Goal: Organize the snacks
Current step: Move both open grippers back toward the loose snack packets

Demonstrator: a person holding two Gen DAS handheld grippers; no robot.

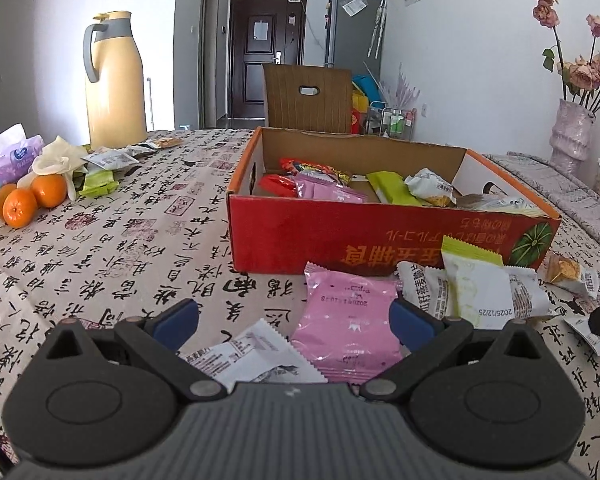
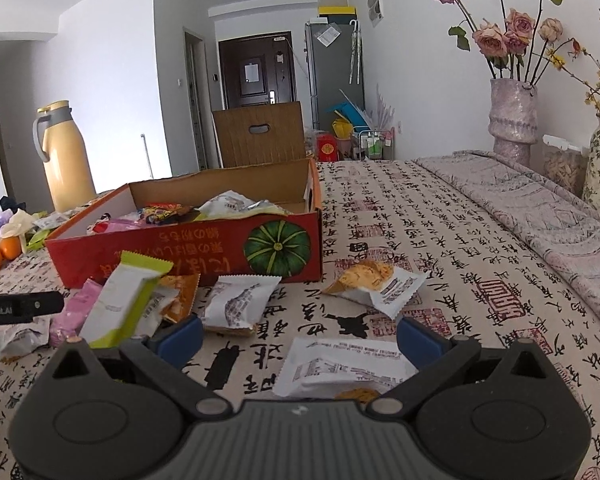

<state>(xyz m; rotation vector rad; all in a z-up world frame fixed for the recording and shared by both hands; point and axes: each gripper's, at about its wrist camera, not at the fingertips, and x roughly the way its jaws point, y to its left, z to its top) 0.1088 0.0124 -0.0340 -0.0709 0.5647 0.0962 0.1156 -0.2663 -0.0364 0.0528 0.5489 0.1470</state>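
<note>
A red cardboard box [image 1: 352, 236] [image 2: 204, 246] holding several snack packets stands on the patterned tablecloth. In the left wrist view my left gripper [image 1: 294, 320] is open; a pink packet [image 1: 346, 326] and a white packet [image 1: 256, 354] lie on the cloth between its blue pads. More white and green packets [image 1: 474, 288] lie in front of the box. In the right wrist view my right gripper [image 2: 300, 338] is open over a white packet [image 2: 348, 366]. Other packets [image 2: 240, 304] [image 2: 376, 282] and a green-edged one [image 2: 124, 298] lie near the box.
A yellow thermos jug [image 1: 114, 80], oranges [image 1: 30, 198], a tissue pack and more packets [image 1: 100, 178] sit at the far left. Vases with dried roses [image 2: 514, 116] stand at the right by a folded cloth. A wooden chair back [image 1: 308, 98] rises behind the box.
</note>
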